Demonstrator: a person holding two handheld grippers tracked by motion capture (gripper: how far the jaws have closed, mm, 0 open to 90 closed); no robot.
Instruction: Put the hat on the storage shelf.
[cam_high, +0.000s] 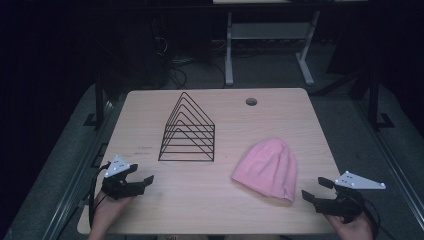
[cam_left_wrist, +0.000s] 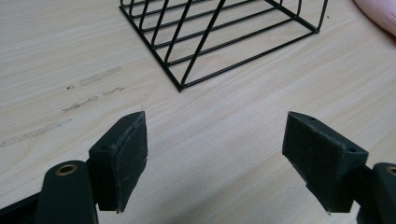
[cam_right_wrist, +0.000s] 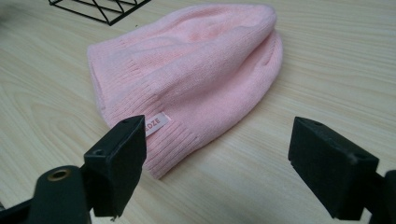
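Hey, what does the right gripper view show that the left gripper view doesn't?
Right gripper view alone: the pink beanie's whole ribbed cuff and its small label, just past the open right gripper.
Left gripper view alone: grey smudges on the wood, and the open left gripper.
Both: the black wire rack, the wooden table, some beanie.

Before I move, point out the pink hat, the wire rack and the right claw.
pink hat (cam_right_wrist: 196, 70): right gripper view, middle of the knit.
wire rack (cam_high: 187, 131): high view, its black triangular wires.
right claw (cam_high: 317, 190): high view, midway between its open fingertips.
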